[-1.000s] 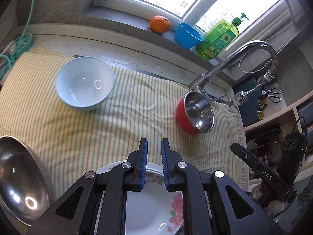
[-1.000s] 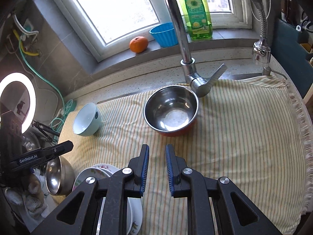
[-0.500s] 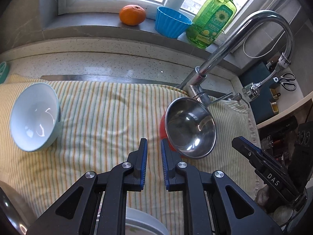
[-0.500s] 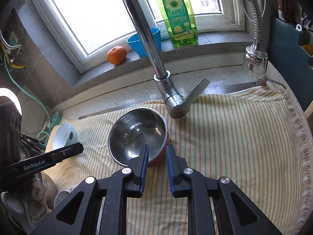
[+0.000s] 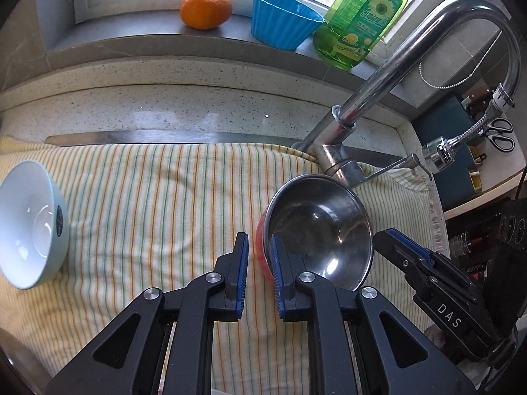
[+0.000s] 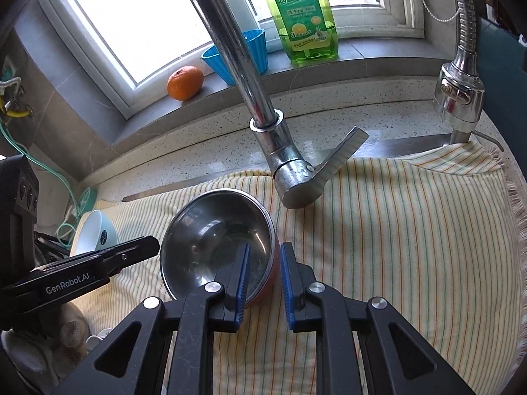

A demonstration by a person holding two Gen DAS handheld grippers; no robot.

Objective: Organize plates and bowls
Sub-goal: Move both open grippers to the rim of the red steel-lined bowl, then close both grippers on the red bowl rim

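Observation:
A steel bowl with a red outside [image 5: 319, 227] [image 6: 217, 243] sits on the striped cloth below the faucet. My left gripper [image 5: 260, 253] is open, its jaws either side of the bowl's near left rim. My right gripper [image 6: 263, 261] is open, its jaws either side of the bowl's right rim. A pale blue ceramic bowl [image 5: 29, 223] [image 6: 97, 235] lies tilted on the cloth at the left. The right gripper also shows in the left wrist view [image 5: 428, 276], and the left gripper in the right wrist view [image 6: 98, 263].
A chrome faucet [image 5: 378, 98] [image 6: 263, 115] arches over the cloth, with a pull-out sprayer [image 6: 459, 95] at the right. An orange [image 5: 206, 10], a blue cup [image 5: 285, 19] and a green soap bottle [image 5: 360, 19] stand on the window sill. Scissors [image 5: 500, 133] hang at far right.
Both grippers have moved forward to the steel bowl and now straddle its rim on opposite sides. The plates and the large steel bowl at the near left have left both views.

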